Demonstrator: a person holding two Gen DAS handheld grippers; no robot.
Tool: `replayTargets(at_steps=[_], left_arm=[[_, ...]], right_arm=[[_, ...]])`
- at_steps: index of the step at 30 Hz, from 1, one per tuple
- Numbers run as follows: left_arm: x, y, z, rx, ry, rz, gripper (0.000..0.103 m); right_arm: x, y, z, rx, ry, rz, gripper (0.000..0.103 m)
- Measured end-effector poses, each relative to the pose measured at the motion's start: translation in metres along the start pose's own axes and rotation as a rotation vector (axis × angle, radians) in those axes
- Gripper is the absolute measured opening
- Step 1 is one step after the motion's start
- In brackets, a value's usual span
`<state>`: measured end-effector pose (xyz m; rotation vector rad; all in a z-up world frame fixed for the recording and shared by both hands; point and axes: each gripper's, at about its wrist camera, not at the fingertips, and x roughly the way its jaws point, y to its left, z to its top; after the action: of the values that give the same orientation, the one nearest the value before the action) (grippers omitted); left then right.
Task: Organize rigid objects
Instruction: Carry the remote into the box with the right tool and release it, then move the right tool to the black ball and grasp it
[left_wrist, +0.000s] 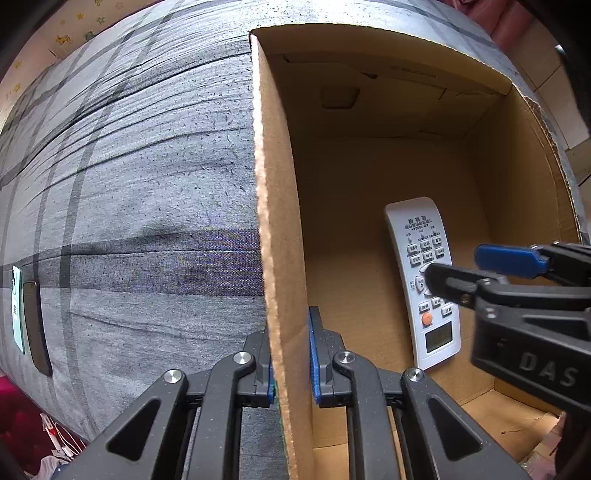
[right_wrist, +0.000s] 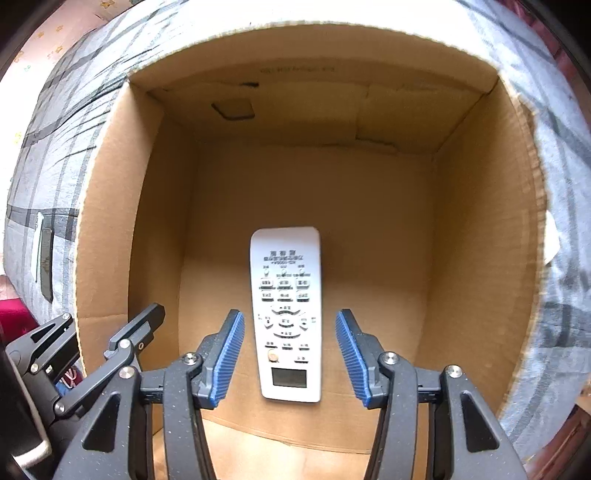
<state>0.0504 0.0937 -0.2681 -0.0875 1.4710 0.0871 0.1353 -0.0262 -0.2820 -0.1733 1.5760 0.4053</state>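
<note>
The right gripper (right_wrist: 290, 360) has its jaws spread wide, one blue pad on either side of the remote (right_wrist: 285, 314) and clear of it — nothing is held. The remote lies face up on the floor of the box (right_wrist: 110, 221), its display end nearest the gripper, roughly midway between the side walls and toward the near end.

The left gripper (left_wrist: 291, 354) straddles the box's left wall (left_wrist: 275, 221): one jaw outside, one inside. The outer pad sits against the cardboard, while the inner one shows a narrow gap, so whether it actually clamps the wall I cannot tell; it looks placed to steady the box.

The box stands on a bed covered in grey plaid fabric (left_wrist: 129, 184). Well left of the box, near the bed's edge, two flat phone-like things (left_wrist: 31, 314) lie side by side — one pale, one dark.

As a judgement: one item is already in the box, and the wide right jaws suggest it has been set down, not about to be lifted. The two things left of the box seem to be what remains.
</note>
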Motion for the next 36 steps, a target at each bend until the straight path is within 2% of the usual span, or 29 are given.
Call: replayTargets(at_steps=[5,8,17,20,24,29,36], left_arm=[[0.000,-0.001,0.001,0.001,0.001,0.003,0.014],[0.000,-0.002,0.001,0.003,0.000,0.006,0.014],[0.002,-0.003,0.001,0.008,0.003,0.013,0.014],[0.003,-0.004,0.001,0.011,0.004,0.014,0.014],[0.003,-0.005,0.002,0.014,0.005,0.017,0.014],[0.003,-0.006,0.003,0.012,0.005,0.019,0.014],[0.003,-0.007,0.001,0.012,-0.001,0.018,0.014]], right_arm=[[-0.018,0.006,-0.008,-0.034,-0.041,-0.022,0.071],[-0.033,0.008,-0.014,-0.053,-0.083,-0.048,0.074],[-0.070,0.007,-0.029,-0.045,-0.156,-0.034,0.081],[-0.082,-0.002,-0.024,-0.034,-0.176,-0.037,0.086],[-0.088,-0.016,-0.023,0.001,-0.197,-0.038,0.098],[-0.101,-0.041,-0.031,0.064,-0.219,-0.047,0.103],[-0.106,-0.084,-0.048,0.157,-0.213,-0.086,0.103]])
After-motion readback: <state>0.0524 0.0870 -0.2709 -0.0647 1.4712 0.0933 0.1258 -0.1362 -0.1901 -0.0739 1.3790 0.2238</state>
